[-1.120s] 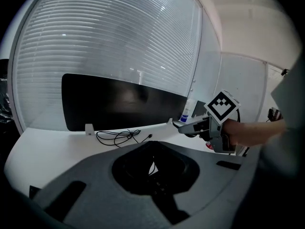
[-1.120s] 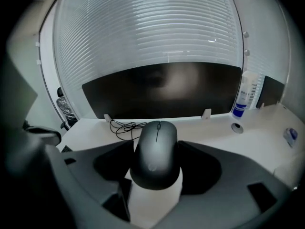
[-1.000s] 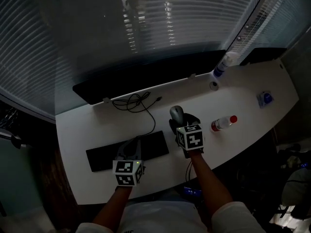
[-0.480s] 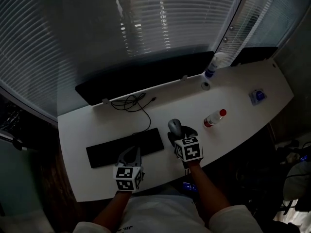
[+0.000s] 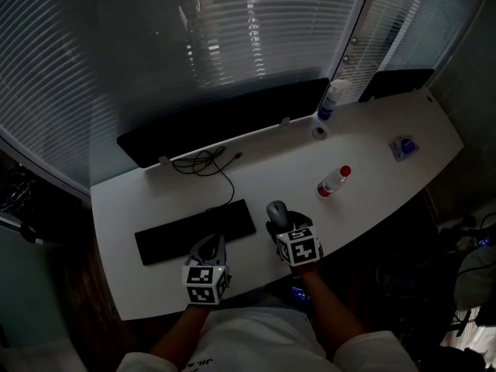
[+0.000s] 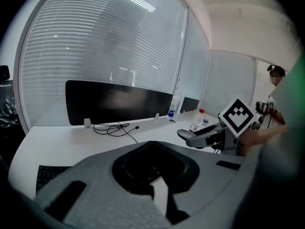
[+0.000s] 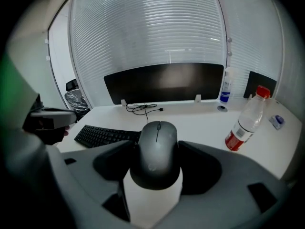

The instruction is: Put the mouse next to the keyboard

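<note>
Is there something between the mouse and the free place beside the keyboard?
Nothing visible. The mouse, gripped by the right gripper, is just right of the keyboard; only bare desk lies between them.

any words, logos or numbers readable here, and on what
No text reads clearly.
mouse: round logo, too blurred to read.
bottle: red label, print too small.
spray bottle: label too small.
shirt: print at the bottom edge, cut off, unreadable.

grey oval mouse [image 5: 277, 210]: 1 | flat black keyboard [image 5: 194, 232]: 1 | wide black monitor [image 5: 225, 120]: 1 | clear red-capped bottle [image 5: 332, 182]: 1 | coiled black cable [image 5: 200, 161]: 1
</note>
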`<act>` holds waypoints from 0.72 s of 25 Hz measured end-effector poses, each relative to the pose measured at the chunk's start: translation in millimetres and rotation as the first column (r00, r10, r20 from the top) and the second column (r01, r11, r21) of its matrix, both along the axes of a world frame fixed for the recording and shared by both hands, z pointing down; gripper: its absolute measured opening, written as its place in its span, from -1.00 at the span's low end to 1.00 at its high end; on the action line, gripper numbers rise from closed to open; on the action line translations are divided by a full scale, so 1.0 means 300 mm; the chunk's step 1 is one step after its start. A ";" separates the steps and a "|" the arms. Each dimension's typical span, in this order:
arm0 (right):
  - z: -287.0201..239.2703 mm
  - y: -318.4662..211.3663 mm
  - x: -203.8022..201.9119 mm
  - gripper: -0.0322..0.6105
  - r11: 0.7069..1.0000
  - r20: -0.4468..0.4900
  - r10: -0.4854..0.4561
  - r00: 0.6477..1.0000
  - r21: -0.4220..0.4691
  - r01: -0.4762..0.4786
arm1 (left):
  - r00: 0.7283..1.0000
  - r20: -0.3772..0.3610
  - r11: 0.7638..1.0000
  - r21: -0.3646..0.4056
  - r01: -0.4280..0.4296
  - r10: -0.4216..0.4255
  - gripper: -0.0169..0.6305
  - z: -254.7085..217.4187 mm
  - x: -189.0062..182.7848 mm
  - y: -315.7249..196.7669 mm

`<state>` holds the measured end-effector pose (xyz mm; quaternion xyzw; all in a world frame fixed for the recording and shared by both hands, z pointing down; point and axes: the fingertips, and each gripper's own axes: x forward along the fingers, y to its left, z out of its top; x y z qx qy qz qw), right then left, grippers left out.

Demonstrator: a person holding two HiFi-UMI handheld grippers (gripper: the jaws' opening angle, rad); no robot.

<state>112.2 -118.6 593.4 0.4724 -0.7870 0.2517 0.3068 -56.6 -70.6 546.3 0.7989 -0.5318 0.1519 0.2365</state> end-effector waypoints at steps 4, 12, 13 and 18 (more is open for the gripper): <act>0.044 0.041 0.009 0.02 1.000 -0.007 0.001 1.000 -0.024 -0.001 | 1.000 0.005 1.000 -0.005 0.006 -0.006 -0.93 -0.001 0.009 0.012; 0.174 0.063 0.022 0.02 0.998 -0.043 -0.007 0.999 -0.056 0.004 | 1.000 0.014 1.000 0.001 0.011 -0.011 -0.93 -0.008 0.020 0.028; 0.191 0.062 0.021 0.02 0.998 -0.044 -0.008 0.999 -0.059 0.005 | 1.000 0.017 1.000 0.003 0.016 -0.016 -0.93 -0.012 0.018 0.026; 0.279 0.052 0.011 0.02 0.997 -0.049 -0.021 0.999 -0.077 0.017 | 0.999 0.026 1.000 0.001 0.024 -0.024 -0.93 -0.022 0.016 0.032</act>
